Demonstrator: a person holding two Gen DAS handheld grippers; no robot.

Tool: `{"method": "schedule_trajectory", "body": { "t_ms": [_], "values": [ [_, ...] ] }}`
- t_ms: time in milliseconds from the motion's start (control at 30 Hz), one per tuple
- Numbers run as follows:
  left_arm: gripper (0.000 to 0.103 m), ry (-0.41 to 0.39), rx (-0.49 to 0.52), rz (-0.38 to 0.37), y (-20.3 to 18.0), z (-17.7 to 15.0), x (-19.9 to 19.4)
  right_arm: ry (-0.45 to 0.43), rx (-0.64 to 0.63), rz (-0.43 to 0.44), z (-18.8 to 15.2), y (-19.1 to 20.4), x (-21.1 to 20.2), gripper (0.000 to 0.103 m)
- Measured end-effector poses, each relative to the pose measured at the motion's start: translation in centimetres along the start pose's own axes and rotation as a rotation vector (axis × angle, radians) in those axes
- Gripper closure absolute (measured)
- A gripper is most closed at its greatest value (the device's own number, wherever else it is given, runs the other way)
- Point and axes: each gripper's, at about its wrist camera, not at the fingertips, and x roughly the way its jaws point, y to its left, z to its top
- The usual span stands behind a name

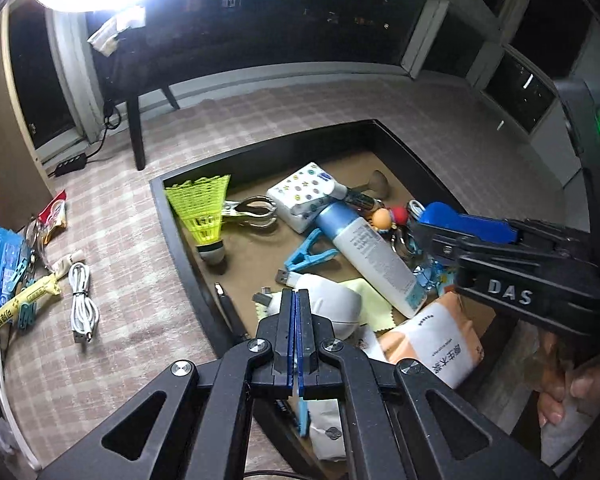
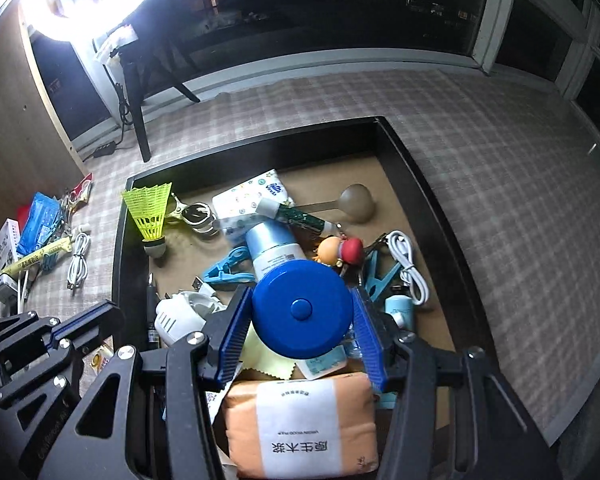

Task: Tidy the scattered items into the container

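Left wrist view: rides behind its own fingers (image 1: 285, 312), tilted steeply down, close above the near left corner of the black tray (image 1: 168, 204); plaid cloth (image 1: 112, 248) spreads to the left of the fingers.

Right wrist view: behind its own fingers (image 2: 232, 336), steeply down, close over the tray's near middle; a blue round case (image 2: 302, 310) sits between the pads.

Shared: tray interior, yellow shuttlecock (image 1: 202, 210), far windows (image 1: 260, 20); each view catches the other gripper.

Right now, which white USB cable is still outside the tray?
The coiled white USB cable on the checked cloth left of the black tray, near the yellow packet. The other white cable already lies inside the tray beside the blue clip.
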Motion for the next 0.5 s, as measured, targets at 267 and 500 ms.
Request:
{"method": "schedule_trajectory", "body": {
  "t_ms": [267, 500],
  "values": [
    [0.103, -0.039, -0.025, -0.065, 3.0, 0.6, -2.5, -0.007, 0.012, 0.008, 0.1, -0.1, 0.0, 0.054],
    [0.103, -0.046, 0.014, -0.086, 1.7, 1.1, -2.9, -0.021, 0.017, 0.021, -0.2, -0.3, -0.2, 0.054]
  ]
}}
